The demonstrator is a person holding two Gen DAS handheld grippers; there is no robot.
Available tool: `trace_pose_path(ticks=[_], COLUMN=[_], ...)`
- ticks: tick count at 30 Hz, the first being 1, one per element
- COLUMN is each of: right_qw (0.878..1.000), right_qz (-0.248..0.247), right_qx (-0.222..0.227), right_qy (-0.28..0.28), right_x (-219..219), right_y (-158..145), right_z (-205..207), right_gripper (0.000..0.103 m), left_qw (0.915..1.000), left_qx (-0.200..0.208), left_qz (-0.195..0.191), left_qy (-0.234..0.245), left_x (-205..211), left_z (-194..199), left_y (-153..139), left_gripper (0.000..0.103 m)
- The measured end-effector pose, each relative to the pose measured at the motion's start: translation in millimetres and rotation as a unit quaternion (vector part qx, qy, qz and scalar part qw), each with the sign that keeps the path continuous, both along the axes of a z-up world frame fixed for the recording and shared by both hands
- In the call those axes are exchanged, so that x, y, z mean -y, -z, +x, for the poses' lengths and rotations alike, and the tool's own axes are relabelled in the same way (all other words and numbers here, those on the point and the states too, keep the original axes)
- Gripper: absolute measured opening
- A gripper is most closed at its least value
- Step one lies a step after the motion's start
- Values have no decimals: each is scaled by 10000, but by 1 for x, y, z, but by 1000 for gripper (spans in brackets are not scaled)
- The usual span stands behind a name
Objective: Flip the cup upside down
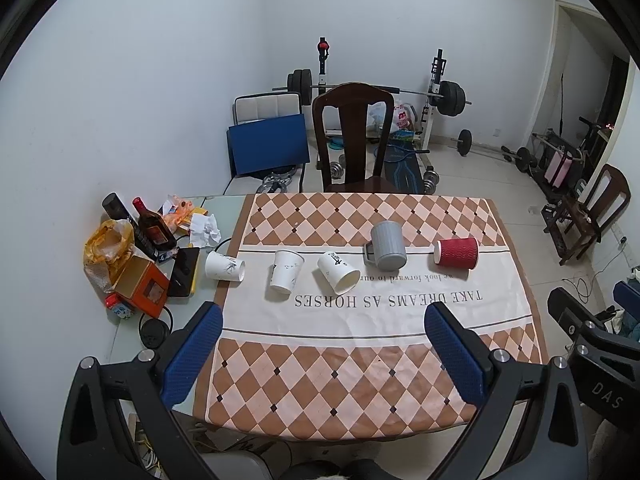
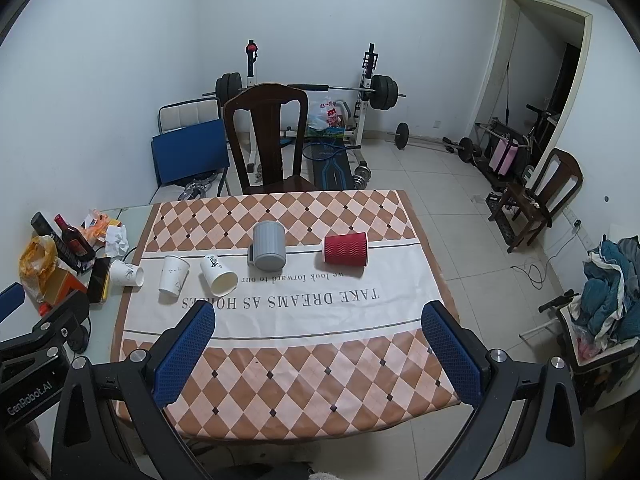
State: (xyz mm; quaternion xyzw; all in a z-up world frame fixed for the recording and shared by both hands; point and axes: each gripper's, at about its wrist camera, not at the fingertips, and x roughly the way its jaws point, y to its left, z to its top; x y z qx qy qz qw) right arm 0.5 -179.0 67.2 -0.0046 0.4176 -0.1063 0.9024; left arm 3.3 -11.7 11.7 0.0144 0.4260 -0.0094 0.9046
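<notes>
Several cups stand in a row across the checked tablecloth [image 1: 320,380]. A red ribbed paper cup [image 1: 457,253] [image 2: 345,249] lies on its side at the right. A grey mug [image 1: 388,245] [image 2: 269,251] with a handle is beside it. Of the white paper cups, one [image 1: 338,272] [image 2: 218,275] lies tilted with its mouth toward me, one [image 1: 285,271] [image 2: 173,279] stands, and one [image 1: 224,266] [image 2: 127,273] lies at the cloth's left edge. My left gripper [image 1: 324,318] and right gripper [image 2: 318,316] are open and empty, above the near table edge.
Clutter sits on the table's left: a dark bottle [image 1: 154,224], an orange box [image 1: 142,286], a phone [image 1: 183,272], bags and tissue. A wooden chair [image 1: 352,136] stands behind the table. Weights and a bench fill the back; another chair [image 2: 536,204] is at the right.
</notes>
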Motion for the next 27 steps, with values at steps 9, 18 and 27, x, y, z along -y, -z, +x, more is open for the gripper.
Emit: trace_pose_path(ticks=[9, 18, 27], right_qw=[10000, 10000, 10000], right_qz=[-18, -14, -29], right_qx=[5, 4, -10], right_qy=[0, -1, 13], right_x=[-1, 1, 0], right_y=[-1, 1, 1], right_z=[-1, -1, -2], right_gripper=[103, 103, 103], left_qw=[10000, 10000, 10000], left_qx=[11, 21, 13], left_qz=[-7, -11, -21], left_qy=[-2, 4, 3], left_x=[-1, -1, -2], left_z=[-1, -1, -1], left_y=[1, 0, 1], left_gripper=[103, 103, 103])
